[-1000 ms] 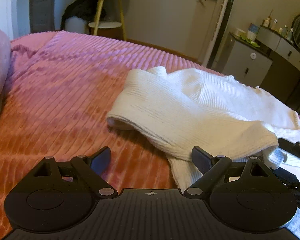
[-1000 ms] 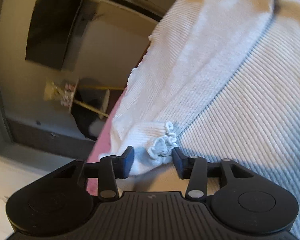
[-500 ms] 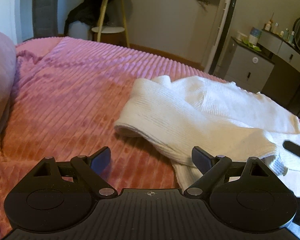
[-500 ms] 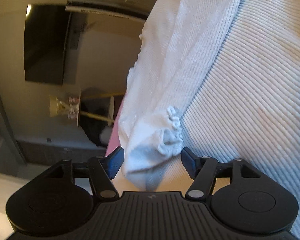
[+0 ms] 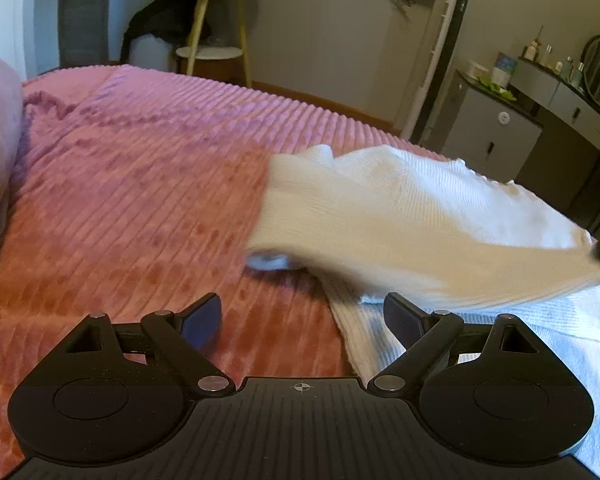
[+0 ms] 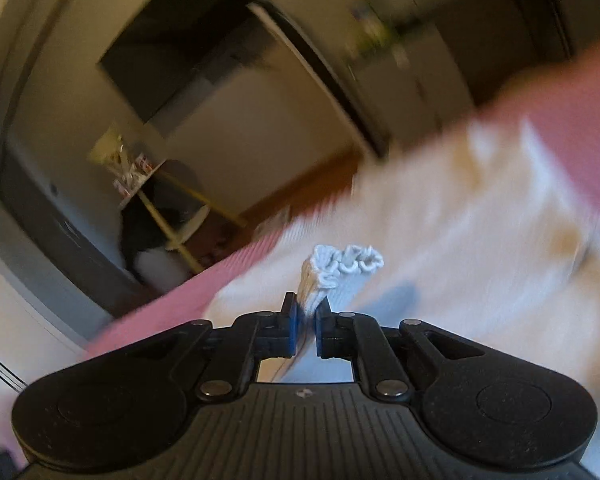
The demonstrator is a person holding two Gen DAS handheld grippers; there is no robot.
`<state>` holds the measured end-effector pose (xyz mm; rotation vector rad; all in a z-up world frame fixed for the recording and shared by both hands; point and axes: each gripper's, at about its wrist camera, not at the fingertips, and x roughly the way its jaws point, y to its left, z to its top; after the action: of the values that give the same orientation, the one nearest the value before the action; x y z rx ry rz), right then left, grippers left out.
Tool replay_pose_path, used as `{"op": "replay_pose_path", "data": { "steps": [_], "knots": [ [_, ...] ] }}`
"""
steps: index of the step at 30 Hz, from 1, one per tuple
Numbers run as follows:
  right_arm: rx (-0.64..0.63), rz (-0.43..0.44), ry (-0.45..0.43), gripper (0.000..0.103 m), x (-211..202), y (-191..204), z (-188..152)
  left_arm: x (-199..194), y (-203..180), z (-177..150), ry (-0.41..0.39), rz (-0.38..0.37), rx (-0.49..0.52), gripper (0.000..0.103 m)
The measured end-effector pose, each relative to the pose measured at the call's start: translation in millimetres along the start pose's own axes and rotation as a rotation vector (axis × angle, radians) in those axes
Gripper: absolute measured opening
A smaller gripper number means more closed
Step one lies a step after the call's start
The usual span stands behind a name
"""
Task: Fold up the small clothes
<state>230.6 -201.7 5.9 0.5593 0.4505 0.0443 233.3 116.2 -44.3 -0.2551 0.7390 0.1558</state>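
White ribbed garment (image 5: 400, 216) lying on the pink ridged bedspread (image 5: 140, 200) of a bed, toward 2 o'clock in the left wrist view, its nearer part blurred by motion. The right claw (image 6: 307, 320) has just been closing and now pinches the garment's frilled cuff (image 6: 346, 266) between its blue pads, the ruffled edge standing up just beyond the fingertips; in the left wrist view this claw shows only as a dark tip at 3 o'clock. The left claw (image 5: 302, 312) hangs wide open and empty over the bedspread, with the garment's near edge just beside its right finger (image 5: 404, 316). Step in hand, as judged: the sleeve has been gripped at the cuff and is being lifted to fold it across the body of the garment. The next move calls for carrying the cuff toward 9 o'clock over the body, laying it flat without dragging the rest, while the left claw could steady the near edge.
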Motion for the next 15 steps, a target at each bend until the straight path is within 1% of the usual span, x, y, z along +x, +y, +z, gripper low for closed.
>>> {"op": "replay_pose_path", "data": {
  "steps": [3,5,6,8,9,10,11,12,13,15],
  "knots": [
    [-0.201,-0.099,-0.086,0.008,-9.8,2.4,10.5,1.5,-1.5,-1.3,0.009,-0.012,0.000,0.093],
    [-0.269,-0.180,-0.095,0.008,-4.0,-5.8,13.1,4.6,-4.4,-4.1,0.022,-0.020,0.012,0.093],
    [-0.274,-0.207,-0.085,0.009,0.9,-13.0,14.1,5.9,-6.5,-5.6,0.027,-0.020,0.021,0.093],
    [-0.239,-0.248,-0.048,0.011,11.5,-29.3,16.2,7.9,-11.1,-8.0,0.032,-0.018,0.045,0.093],
    [-0.205,-0.251,-0.028,0.016,14.8,-38.5,16.4,8.5,-12.8,-9.0,0.033,-0.018,0.053,0.093],
    [-0.166,-0.245,-0.004,0.022,17.8,-48.0,15.9,9.1,-14.1,-9.6,0.034,-0.020,0.059,0.093],
    [-0.124,-0.233,0.015,0.024,20.7,-56.3,15.1,9.9,-15.1,-10.1,0.037,-0.024,0.063,0.093],
    [-0.100,-0.225,0.014,0.027,20.1,-63.7,11.8,10.7,-15.8,-10.6,0.039,-0.026,0.064,0.093],
    [-0.085,-0.223,0.016,0.029,21.9,-67.8,10.4,11.6,-16.7,-11.1,0.041,-0.027,0.069,0.093],
    [-0.044,-0.213,0.022,0.029,26.8,-74.0,7.1,13.8,-18.1,-12.2,0.046,-0.023,0.080,0.093]
  ]
}}
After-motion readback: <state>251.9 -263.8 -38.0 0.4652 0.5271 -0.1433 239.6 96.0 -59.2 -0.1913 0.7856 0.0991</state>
